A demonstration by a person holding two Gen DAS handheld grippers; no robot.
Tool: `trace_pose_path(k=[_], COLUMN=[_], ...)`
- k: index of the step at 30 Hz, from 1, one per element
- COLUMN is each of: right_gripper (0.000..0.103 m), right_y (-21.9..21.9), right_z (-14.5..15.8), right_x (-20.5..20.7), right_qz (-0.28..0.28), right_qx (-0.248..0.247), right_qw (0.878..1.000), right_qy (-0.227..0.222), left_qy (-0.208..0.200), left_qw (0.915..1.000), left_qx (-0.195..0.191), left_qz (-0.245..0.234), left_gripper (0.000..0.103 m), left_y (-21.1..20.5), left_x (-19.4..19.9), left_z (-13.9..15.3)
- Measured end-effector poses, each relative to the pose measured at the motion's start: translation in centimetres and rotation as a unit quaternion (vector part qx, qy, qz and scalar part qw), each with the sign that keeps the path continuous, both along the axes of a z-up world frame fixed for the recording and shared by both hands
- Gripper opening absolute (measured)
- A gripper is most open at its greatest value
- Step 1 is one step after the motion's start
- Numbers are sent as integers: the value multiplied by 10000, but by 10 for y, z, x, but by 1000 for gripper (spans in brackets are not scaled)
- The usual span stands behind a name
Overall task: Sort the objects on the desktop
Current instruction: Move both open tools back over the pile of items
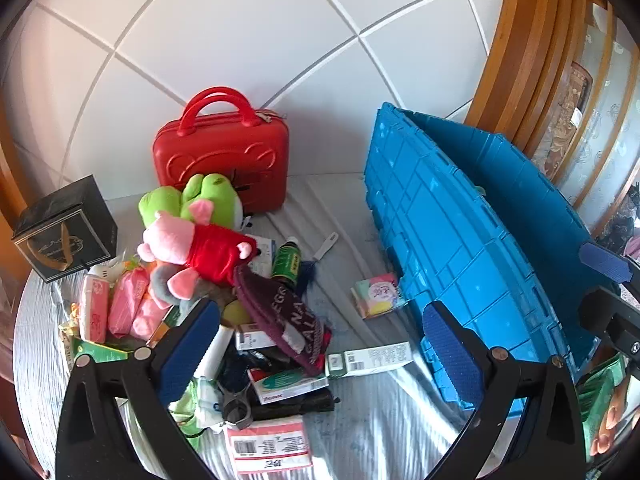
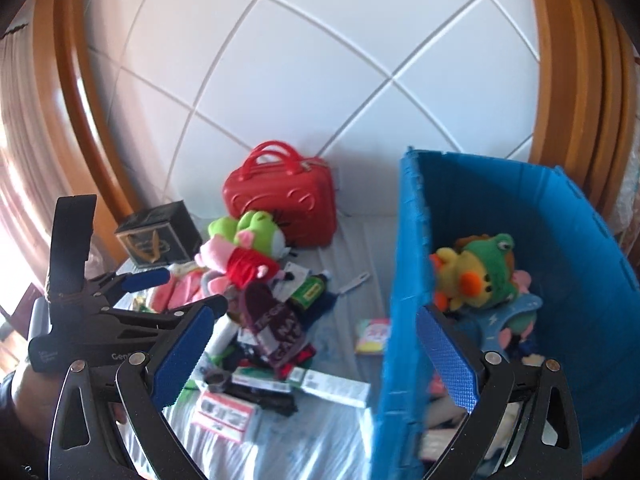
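My left gripper [image 1: 320,344] hangs spread and empty above the heap of boxes and plush toys [image 1: 200,248] on the desk. My right gripper [image 2: 316,356], also spread and empty, straddles the near wall of the blue plastic crate [image 2: 404,280], where a yellow-and-green plush frog [image 2: 480,272] lies.

Domestic setting, likely a home living area. Evidence: white tiled wall [image 1: 248,20], varnished wooden door or window frames [image 2: 576,80], curtain [image 2: 16,128] at left. Table holds household clutter: plush toys [image 1: 192,236], red case [image 1: 224,148], medicine boxes [image 1: 286,384].
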State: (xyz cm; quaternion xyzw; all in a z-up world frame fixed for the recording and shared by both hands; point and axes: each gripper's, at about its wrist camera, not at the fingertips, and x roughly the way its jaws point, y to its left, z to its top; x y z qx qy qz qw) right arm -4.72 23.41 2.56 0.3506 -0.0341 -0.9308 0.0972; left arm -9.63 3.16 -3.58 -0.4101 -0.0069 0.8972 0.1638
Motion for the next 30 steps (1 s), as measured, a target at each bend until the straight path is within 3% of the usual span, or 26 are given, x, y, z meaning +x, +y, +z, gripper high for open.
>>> trace_pose_path(k=[9,19,24,30], right_gripper=[103,103,103,103], right_y=[-68,-128,-144,-148], right_z=[-42,-122,-160,-181], right_x=[0,-7,-11,-15], right_qz=[348,1124,1132,933], right_qx=[45,311,320,403], right_qw=[9982,9854,9801,9787], right_qy=[-479,-1244,-1598,-1785], left_qy=[-384,-860,-1136,-1432], left_qw=[9984,9937,9904,9881], left_qx=[-141,-327,-402,-376], left_qz=[398,645,683,414], left_gripper=[103,103,103,103], left_y=[-88,-156,-175,-159], left_x=[3,9,10,8], left_z=[-45,-106,-139,-182])
